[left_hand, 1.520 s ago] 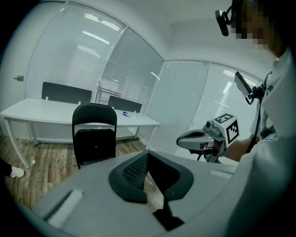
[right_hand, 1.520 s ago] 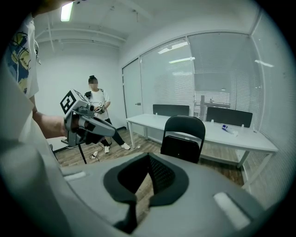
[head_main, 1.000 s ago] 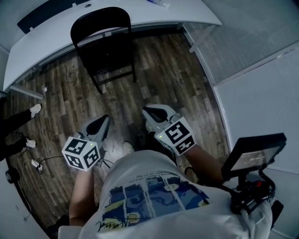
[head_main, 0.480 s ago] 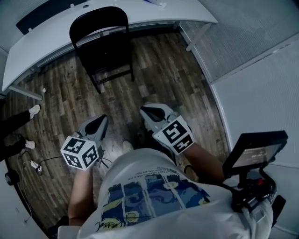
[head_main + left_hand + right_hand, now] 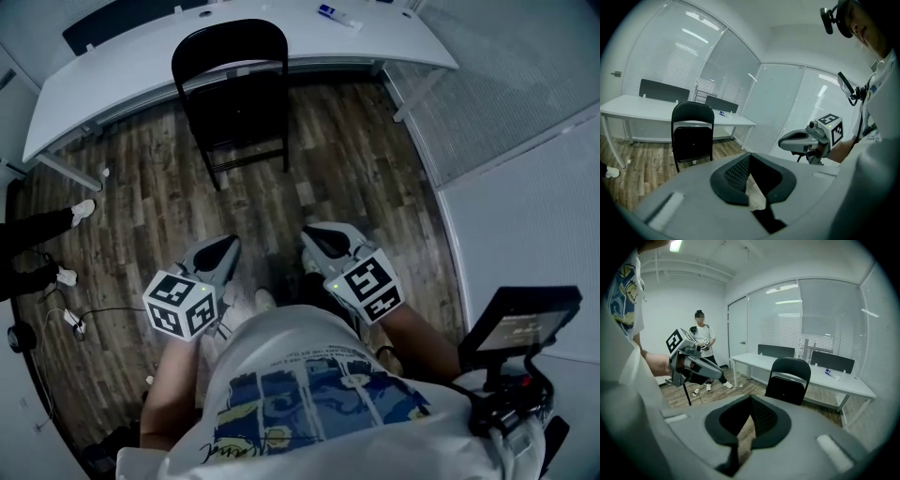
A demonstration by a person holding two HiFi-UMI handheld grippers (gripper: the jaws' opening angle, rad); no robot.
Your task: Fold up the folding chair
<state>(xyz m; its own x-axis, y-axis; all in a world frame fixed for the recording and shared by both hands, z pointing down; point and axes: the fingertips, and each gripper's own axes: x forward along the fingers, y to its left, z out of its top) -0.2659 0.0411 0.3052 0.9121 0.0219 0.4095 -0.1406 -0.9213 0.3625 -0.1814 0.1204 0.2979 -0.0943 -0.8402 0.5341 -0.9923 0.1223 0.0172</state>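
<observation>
Head view: several risks can be judged from here. The chair (image 5: 234, 98) is parked close against the desk (image 5: 122, 70). If the seat is swung up there, the backrest may be knocked on the desk's edge or the frame wedged against it, so the chair would likely have to be drawn clear of the desk first. The frame looks thin and smooth. A pinch taken off-centre could slip, and the chair could be tipped or skated across the floor (image 5: 347, 150). A cable (image 5: 108, 310) lies well away from the desk on the left and could be caught underfoot on the approach.

Both tools are closed. In the left gripper view the jaws of the left gripper (image 5: 750, 155) are seen pressed together with nothing between them. The same is seen of the right gripper (image 5: 751, 397) in the right gripper view. They must be opened before any hold is taken, or the frame will merely be pushed.

No contact is made yet. The chair stands open at the desk, while both grippers are held well back from the desk — side by side and pointed toward it, with bare floor between them and the chair.
</observation>
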